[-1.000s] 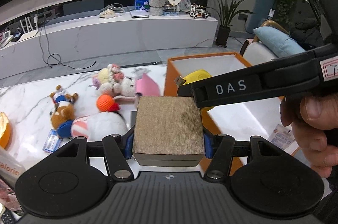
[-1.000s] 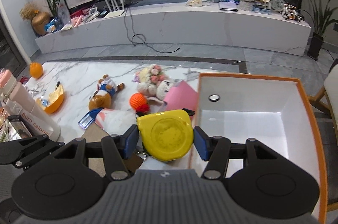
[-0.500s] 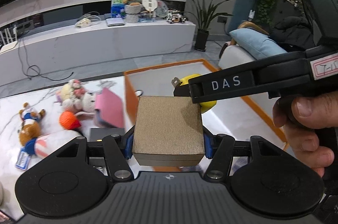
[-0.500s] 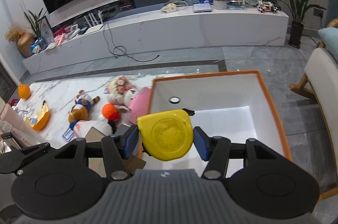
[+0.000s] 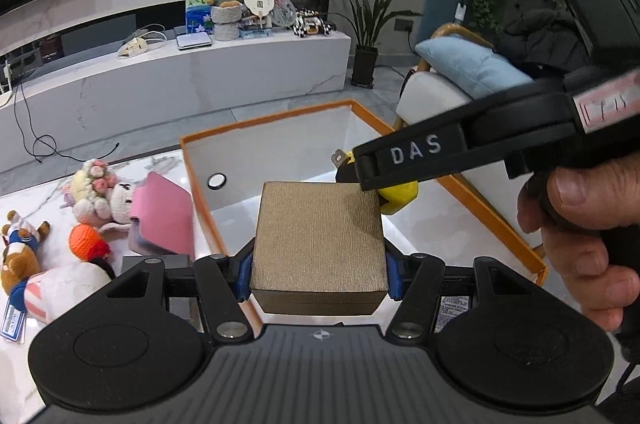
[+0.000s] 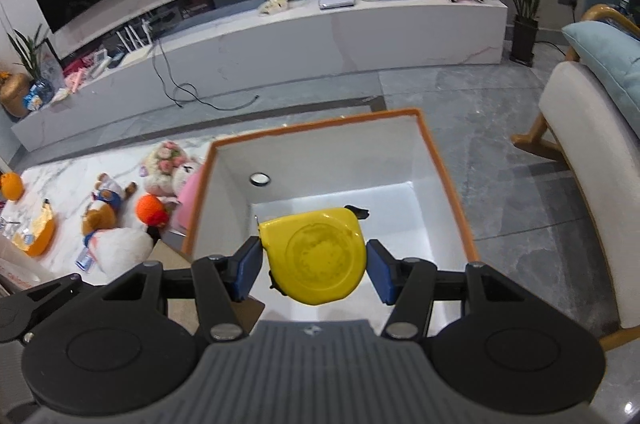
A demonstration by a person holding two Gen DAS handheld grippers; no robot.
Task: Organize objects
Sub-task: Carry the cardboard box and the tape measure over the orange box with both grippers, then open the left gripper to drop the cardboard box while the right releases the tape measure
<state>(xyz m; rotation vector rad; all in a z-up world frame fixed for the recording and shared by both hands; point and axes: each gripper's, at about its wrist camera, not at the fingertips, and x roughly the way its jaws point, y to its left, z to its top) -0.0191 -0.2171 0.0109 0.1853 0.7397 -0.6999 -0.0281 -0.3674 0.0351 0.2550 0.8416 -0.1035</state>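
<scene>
My left gripper (image 5: 318,270) is shut on a square gold-brown box (image 5: 318,240), its blue pads pressed to both sides. It hangs over the near part of the white storage box with the orange rim (image 5: 280,116). My right gripper (image 6: 314,264) is shut on a round yellow tape measure (image 6: 316,258), held above the same storage box (image 6: 320,120). In the left wrist view the right gripper's black finger marked DAS (image 5: 416,154) crosses from the right, and a bit of the tape measure (image 5: 398,198) shows under it. The storage box holds nothing but a round hole in its far wall.
Plush toys (image 6: 106,212), an orange knitted ball (image 6: 150,210) and a pink pouch (image 5: 162,218) lie on the marble table left of the storage box. An armchair (image 6: 584,160) with a blue cushion stands at the right. A long white TV bench (image 6: 320,32) runs along the back wall.
Both grippers have carried their loads to the right, from over the table beside the toys to above the storage box. Both grips are unchanged.
</scene>
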